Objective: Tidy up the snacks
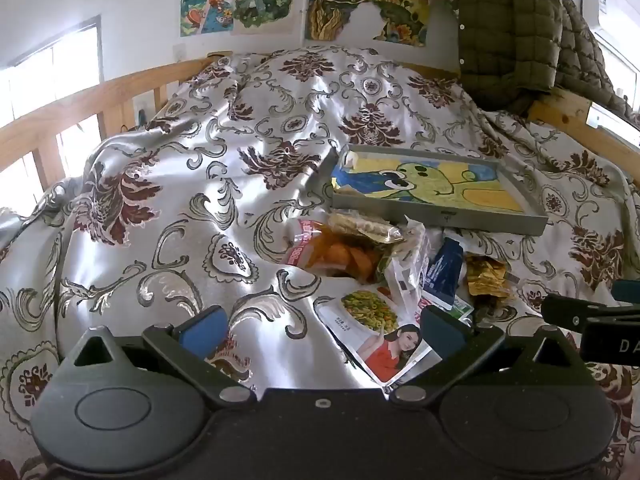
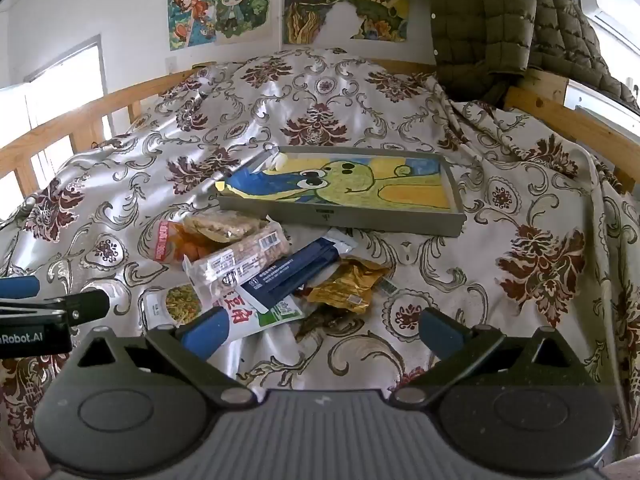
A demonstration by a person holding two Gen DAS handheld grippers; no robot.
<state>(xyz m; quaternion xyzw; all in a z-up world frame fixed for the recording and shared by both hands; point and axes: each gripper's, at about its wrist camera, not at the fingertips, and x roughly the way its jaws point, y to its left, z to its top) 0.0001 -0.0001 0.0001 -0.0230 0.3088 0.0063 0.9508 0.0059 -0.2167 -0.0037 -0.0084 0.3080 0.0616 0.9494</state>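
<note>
A heap of snack packets lies on the patterned bedspread in front of a grey tray (image 1: 440,216) (image 2: 340,216) lined with a frog drawing. In the heap are an orange chip bag (image 1: 340,254) (image 2: 180,246), a clear peanut bag (image 2: 240,258), a dark blue packet (image 2: 296,274) (image 1: 442,270), a gold packet (image 2: 348,286) (image 1: 486,278) and a white packet with a woman's picture (image 1: 380,332). My left gripper (image 1: 322,326) hovers open, just short of the white packet. My right gripper (image 2: 320,330) is open too, nothing between its fingers, close before the gold packet.
A wooden bed rail (image 1: 80,108) runs along the left and back. An olive quilted jacket (image 1: 516,28) hangs over the rail at the back right. Posters hang on the wall. Smooth bedspread (image 1: 180,200) stretches to the left of the heap.
</note>
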